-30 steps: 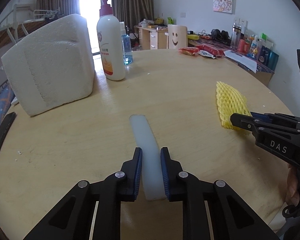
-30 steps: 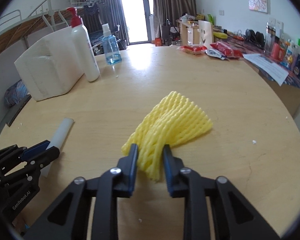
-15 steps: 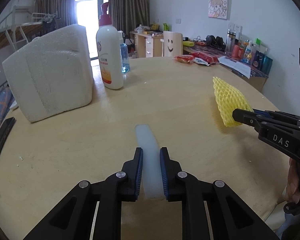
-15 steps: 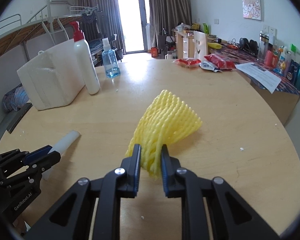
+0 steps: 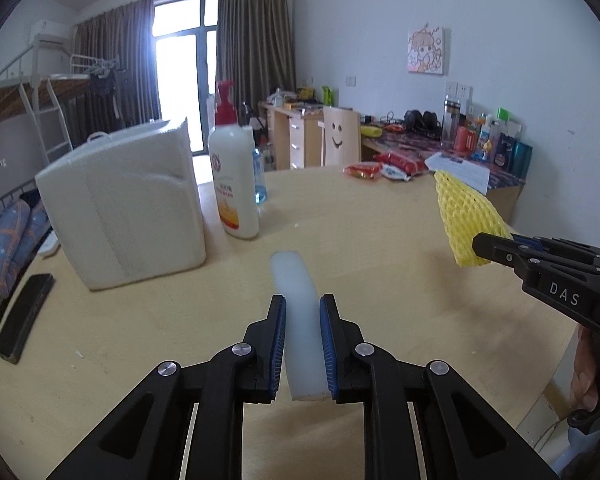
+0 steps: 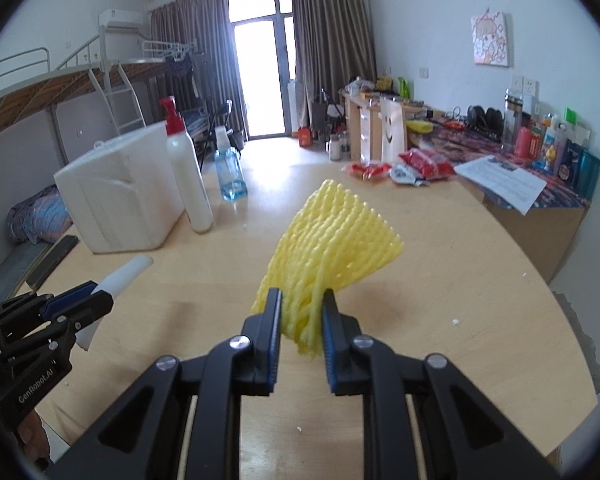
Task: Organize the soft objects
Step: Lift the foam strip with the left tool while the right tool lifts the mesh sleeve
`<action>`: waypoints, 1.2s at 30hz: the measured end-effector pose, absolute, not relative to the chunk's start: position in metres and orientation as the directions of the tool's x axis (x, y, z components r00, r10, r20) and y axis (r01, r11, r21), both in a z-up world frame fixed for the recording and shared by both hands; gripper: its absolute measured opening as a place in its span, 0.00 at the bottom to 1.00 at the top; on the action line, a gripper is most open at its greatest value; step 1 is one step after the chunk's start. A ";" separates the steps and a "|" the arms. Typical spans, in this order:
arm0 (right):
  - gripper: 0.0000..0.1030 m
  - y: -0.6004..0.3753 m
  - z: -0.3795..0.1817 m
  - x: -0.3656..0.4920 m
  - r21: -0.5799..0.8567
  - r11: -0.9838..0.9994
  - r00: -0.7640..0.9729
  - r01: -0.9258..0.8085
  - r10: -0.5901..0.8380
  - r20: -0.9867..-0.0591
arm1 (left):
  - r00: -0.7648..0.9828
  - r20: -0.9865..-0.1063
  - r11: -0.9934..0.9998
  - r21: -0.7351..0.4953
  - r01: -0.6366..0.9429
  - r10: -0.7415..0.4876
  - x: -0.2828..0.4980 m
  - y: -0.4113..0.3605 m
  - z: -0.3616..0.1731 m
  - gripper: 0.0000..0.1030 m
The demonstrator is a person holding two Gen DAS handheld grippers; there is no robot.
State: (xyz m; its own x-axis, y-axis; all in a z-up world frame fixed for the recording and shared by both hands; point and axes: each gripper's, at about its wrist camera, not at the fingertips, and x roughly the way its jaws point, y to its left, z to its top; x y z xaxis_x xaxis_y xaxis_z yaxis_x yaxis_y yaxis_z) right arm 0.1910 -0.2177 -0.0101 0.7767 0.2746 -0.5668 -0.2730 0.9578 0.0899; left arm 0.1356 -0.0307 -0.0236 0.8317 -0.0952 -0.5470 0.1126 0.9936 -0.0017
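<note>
My left gripper (image 5: 302,308) is shut on a long white foam strip (image 5: 298,300) and holds it lifted above the round wooden table (image 5: 380,280). My right gripper (image 6: 301,304) is shut on a yellow foam net sleeve (image 6: 336,236), also lifted off the table. The yellow sleeve (image 5: 462,216) and the right gripper (image 5: 496,246) show at the right of the left wrist view. The strip (image 6: 118,280) and the left gripper (image 6: 96,300) show at the lower left of the right wrist view.
A large white foam box (image 5: 124,204) stands at the table's left, with a lotion pump bottle (image 5: 236,188) and a blue spray bottle (image 6: 228,176) beside it. Snack packets (image 6: 400,168) lie at the far edge. A black phone (image 5: 24,328) lies at the left edge.
Both grippers have lifted their objects off the table: the white strip and the yellow sleeve rose and now hang in the air.
</note>
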 end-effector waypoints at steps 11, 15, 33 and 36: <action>0.21 -0.225 0.028 0.165 0.113 0.956 0.858 -0.272 0.294 -0.422 | 0.895 -0.435 0.993 0.012 0.119 -0.102 0.115 -0.020 0.015 0.18; 0.21 -0.223 0.034 0.157 0.105 0.954 0.870 -0.281 0.300 -0.391 | 0.903 -0.416 0.993 0.016 0.121 -0.104 0.109 -0.016 0.020 0.18; 0.21 -0.210 0.043 0.150 0.079 0.940 0.879 -0.333 0.339 -0.336 | 0.940 -0.333 0.996 0.026 0.089 -0.076 0.085 -0.003 0.040 0.18; 0.21 -0.203 0.045 0.151 0.087 0.931 0.872 -0.355 0.363 -0.329 | 0.945 -0.325 0.998 0.028 0.060 -0.048 0.082 0.005 0.043 0.18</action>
